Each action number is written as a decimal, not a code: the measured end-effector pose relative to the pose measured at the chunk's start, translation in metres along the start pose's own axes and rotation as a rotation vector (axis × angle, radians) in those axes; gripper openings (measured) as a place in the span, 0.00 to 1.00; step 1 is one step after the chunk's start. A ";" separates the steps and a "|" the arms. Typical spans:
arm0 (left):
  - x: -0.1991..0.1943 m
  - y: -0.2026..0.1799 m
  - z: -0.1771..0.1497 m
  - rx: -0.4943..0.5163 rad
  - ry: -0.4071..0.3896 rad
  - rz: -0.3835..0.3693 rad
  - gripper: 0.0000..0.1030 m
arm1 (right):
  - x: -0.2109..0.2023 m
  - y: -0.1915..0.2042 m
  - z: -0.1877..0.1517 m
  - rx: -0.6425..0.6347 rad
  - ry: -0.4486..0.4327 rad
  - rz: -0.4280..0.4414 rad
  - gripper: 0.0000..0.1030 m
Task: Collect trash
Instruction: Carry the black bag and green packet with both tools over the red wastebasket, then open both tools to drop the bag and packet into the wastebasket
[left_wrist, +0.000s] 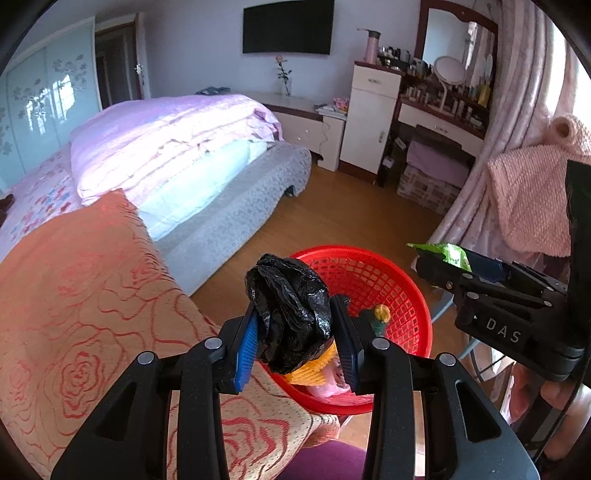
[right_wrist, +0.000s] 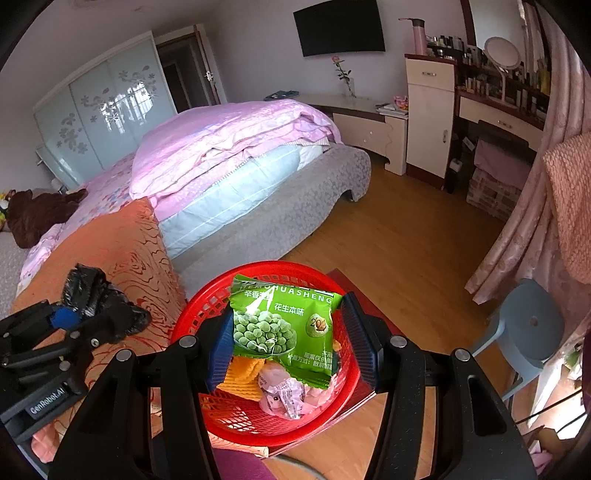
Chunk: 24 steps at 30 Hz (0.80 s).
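Note:
My left gripper (left_wrist: 297, 332) is shut on a crumpled black plastic bag (left_wrist: 291, 310) and holds it above the near left rim of a red mesh basket (left_wrist: 373, 280). My right gripper (right_wrist: 291, 339) holds a green snack packet (right_wrist: 284, 328) between its pads, directly over the red basket (right_wrist: 207, 310). The basket holds a yellow foam net (right_wrist: 243, 373), pink wrappers (right_wrist: 284, 395) and other scraps. In the left wrist view the right gripper (left_wrist: 436, 258) shows at the right with the green packet (left_wrist: 443, 253). In the right wrist view the left gripper (right_wrist: 70, 314) shows at the left with the black bag (right_wrist: 99, 299).
An orange rose-patterned cover (left_wrist: 74, 295) lies left of the basket. A bed with a pink quilt (left_wrist: 166, 140) is behind. A grey-blue stool (right_wrist: 524, 325) and pink curtains (right_wrist: 517, 229) are on the right. Wooden floor (right_wrist: 406, 236) lies beyond the basket, with a dresser (right_wrist: 498, 110) at the back.

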<state>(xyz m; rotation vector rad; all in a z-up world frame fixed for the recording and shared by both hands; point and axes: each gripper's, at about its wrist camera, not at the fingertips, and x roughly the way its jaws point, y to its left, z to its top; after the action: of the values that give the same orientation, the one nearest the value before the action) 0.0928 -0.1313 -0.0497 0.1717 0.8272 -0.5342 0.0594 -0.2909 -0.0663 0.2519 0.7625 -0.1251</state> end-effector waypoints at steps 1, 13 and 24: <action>0.003 -0.001 0.000 0.002 0.007 -0.007 0.35 | 0.000 -0.001 0.000 0.003 0.000 -0.002 0.52; 0.045 -0.017 0.001 0.014 0.081 -0.077 0.37 | 0.015 -0.015 -0.001 0.034 0.030 -0.017 0.52; 0.048 -0.006 -0.004 -0.016 0.071 -0.067 0.65 | 0.030 -0.019 -0.005 0.041 0.069 -0.013 0.52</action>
<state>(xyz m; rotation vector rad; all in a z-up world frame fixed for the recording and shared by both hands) 0.1138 -0.1531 -0.0875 0.1493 0.9089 -0.5870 0.0737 -0.3085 -0.0937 0.2917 0.8311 -0.1449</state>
